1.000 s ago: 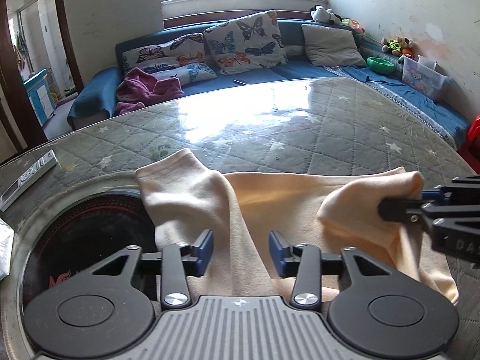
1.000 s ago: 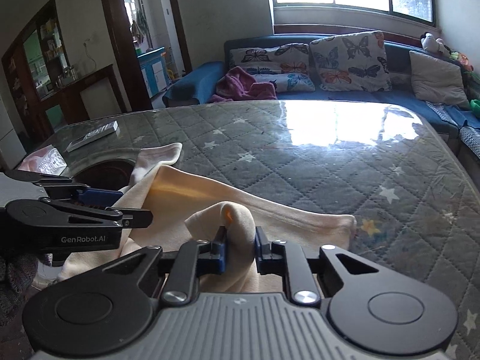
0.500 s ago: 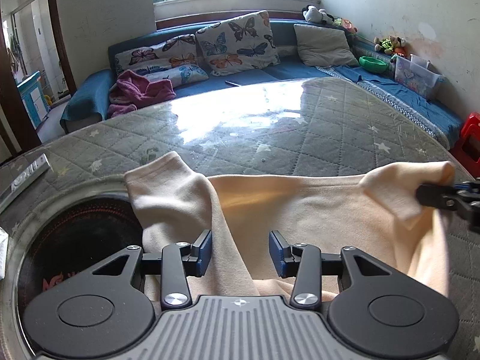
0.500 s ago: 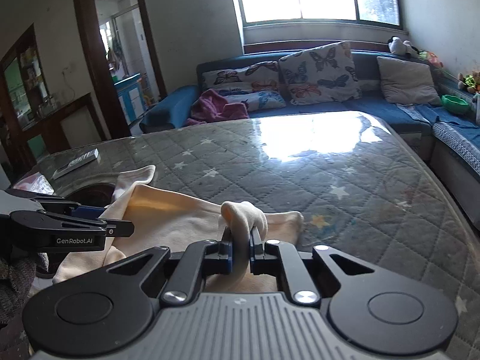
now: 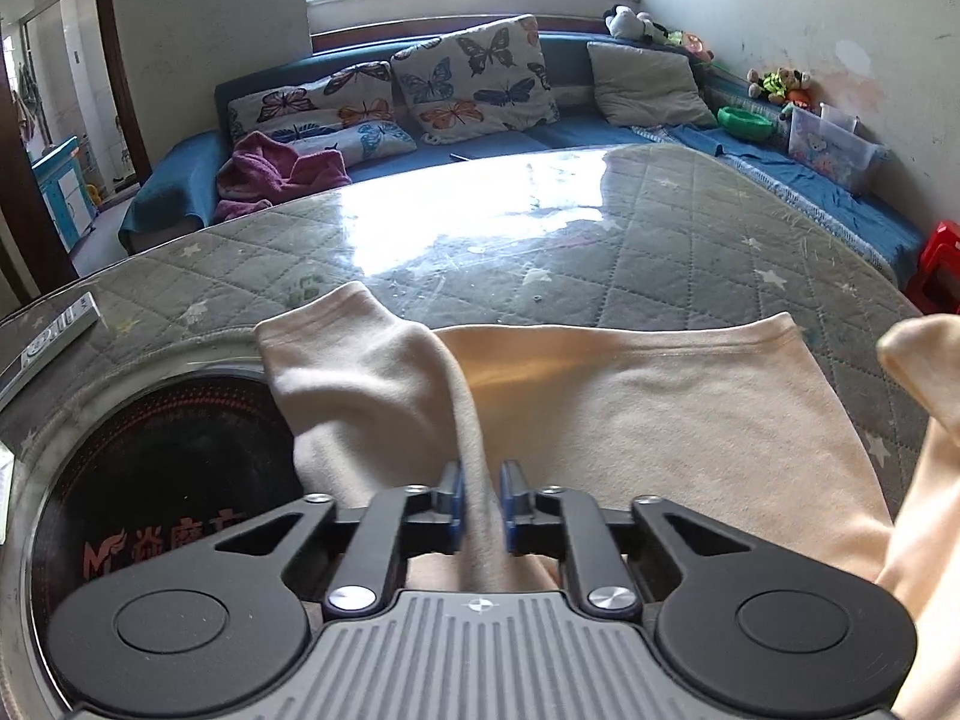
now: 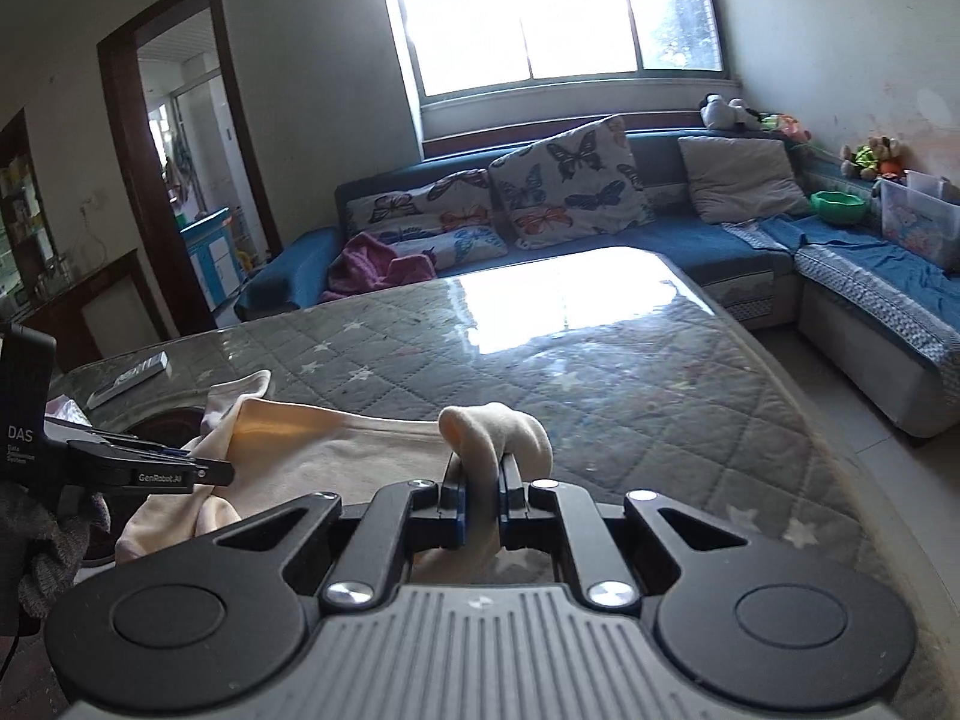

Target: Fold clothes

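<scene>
A cream garment (image 5: 648, 414) lies spread on the quilted table near its front edge; it also shows in the right wrist view (image 6: 336, 450). My left gripper (image 5: 480, 501) is shut on a fold of the garment beside its left sleeve (image 5: 354, 366). My right gripper (image 6: 480, 504) is shut on the garment's right sleeve (image 6: 498, 429) and holds it lifted above the table. That raised sleeve shows at the right edge of the left wrist view (image 5: 924, 360). The left gripper shows at the left of the right wrist view (image 6: 204, 471).
A glass-topped table with a grey star quilt (image 5: 540, 240) carries the garment. A round dark inset (image 5: 150, 480) sits at its left front. A remote (image 5: 54, 336) lies at far left. A blue sofa with cushions (image 5: 468, 90) stands behind. A red stool (image 5: 942, 264) is right.
My left gripper has closed on a fold of the garment. My right gripper has pulled its sleeve rightward and up, spreading the garment flatter.
</scene>
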### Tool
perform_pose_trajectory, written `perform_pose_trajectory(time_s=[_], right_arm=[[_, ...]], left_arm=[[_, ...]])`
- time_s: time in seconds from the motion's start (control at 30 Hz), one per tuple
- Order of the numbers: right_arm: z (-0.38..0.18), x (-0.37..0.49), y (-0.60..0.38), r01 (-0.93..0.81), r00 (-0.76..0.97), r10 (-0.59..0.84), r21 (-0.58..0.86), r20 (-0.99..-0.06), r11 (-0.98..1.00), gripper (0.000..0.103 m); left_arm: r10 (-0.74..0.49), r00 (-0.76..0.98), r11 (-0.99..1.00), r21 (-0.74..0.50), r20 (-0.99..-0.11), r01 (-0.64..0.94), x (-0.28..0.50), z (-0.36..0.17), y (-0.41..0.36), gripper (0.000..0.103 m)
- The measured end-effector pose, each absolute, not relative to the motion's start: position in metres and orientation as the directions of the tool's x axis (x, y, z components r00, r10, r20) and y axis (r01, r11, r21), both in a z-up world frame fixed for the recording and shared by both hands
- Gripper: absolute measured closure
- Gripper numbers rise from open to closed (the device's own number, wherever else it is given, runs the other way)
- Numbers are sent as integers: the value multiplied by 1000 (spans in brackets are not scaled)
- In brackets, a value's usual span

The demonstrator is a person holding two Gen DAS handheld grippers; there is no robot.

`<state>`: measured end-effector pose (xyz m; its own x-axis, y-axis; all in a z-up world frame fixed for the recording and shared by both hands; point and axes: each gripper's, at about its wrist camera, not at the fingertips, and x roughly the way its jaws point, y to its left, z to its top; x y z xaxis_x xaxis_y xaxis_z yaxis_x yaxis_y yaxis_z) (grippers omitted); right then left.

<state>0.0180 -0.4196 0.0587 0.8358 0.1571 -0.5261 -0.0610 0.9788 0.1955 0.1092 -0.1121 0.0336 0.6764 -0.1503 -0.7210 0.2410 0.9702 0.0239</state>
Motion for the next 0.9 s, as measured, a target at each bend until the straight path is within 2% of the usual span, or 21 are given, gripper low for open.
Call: perform_pose_trajectory(time_s=[0.1, 0.37, 0.67, 0.9], right_arm=[[58, 5, -431, -28, 841, 129, 195, -526, 980, 95], [49, -24, -455, 60, 839, 67, 213, -540, 975, 95], [39, -47, -486, 142, 839, 8, 234, -544, 962, 95], [37, -60, -491, 151, 841, 0, 234, -542, 960, 95]], left_arm=[[-175, 685, 972, -14, -707, 234, 105, 36, -101, 98], [-230, 711, 971, -105, -665, 216, 84, 47, -72, 100], [-204, 780, 978, -155, -592, 138, 21, 80, -29, 100], [-164, 785, 977, -208, -597, 46, -51, 87, 9, 100]])
